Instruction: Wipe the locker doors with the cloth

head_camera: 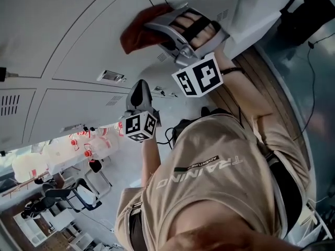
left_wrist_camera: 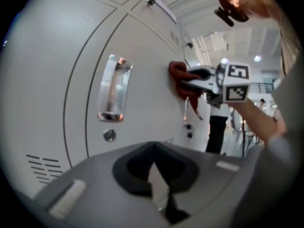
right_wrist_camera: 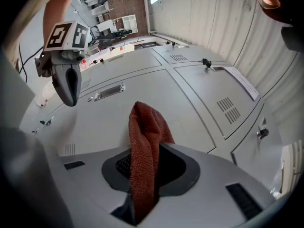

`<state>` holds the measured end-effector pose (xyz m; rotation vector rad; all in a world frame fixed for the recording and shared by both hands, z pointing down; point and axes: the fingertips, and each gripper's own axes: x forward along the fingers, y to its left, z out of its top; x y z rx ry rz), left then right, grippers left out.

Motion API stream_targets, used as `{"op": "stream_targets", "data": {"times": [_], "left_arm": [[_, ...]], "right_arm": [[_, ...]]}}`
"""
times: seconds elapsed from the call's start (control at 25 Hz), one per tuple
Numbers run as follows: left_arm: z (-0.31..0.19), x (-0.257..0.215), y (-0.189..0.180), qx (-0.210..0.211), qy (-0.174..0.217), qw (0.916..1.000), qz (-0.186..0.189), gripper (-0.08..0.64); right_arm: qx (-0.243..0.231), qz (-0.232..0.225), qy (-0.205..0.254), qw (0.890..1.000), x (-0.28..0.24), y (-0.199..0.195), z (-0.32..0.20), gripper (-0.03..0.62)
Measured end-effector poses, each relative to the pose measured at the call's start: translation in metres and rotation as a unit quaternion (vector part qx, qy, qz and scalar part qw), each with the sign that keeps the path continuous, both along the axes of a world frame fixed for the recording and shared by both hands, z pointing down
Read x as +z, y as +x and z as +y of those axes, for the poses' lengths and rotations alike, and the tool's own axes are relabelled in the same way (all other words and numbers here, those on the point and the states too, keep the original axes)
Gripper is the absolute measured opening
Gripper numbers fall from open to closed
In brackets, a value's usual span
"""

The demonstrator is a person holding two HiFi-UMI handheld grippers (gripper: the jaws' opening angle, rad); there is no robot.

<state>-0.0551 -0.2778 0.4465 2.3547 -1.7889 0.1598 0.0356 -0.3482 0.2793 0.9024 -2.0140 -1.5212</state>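
Observation:
A red cloth (head_camera: 137, 29) is bunched against a grey locker door (head_camera: 84, 46), with my right gripper (head_camera: 156, 27) shut on it. In the right gripper view the cloth (right_wrist_camera: 145, 141) stands up out of the jaws and hides them, above the door panel (right_wrist_camera: 142, 82). My left gripper (head_camera: 140, 89) hovers lower down the locker face, its jaws together in a single dark tip (right_wrist_camera: 70, 90) and holding nothing. From the left gripper view, the cloth (left_wrist_camera: 179, 77) and right gripper (left_wrist_camera: 192, 82) show beyond a recessed metal handle (left_wrist_camera: 113, 95).
The doors carry vent slots (right_wrist_camera: 228, 109), a label strip (right_wrist_camera: 241, 81) and a round lock (left_wrist_camera: 109, 135). A black chair (head_camera: 78, 195) and a table with bottles (head_camera: 91, 143) stand down the room. Someone stands by the lockers (left_wrist_camera: 217, 127).

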Motion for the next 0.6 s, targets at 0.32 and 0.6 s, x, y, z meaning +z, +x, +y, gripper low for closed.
{"op": "stream_targets", "data": {"times": [0.32,0.6], "left_arm": [[0.004,0.007,-0.009,-0.011,-0.011,0.9999,-0.006,0.006],[0.005,0.018,-0.014,-0.021,-0.027,0.9994,-0.009,0.006]], "right_arm": [[0.001,0.048,-0.111,0.993,0.115,0.0,-0.001,0.066],[-0.01,0.082,-0.187,0.979,0.215,-0.002,-0.004,0.066]]}}
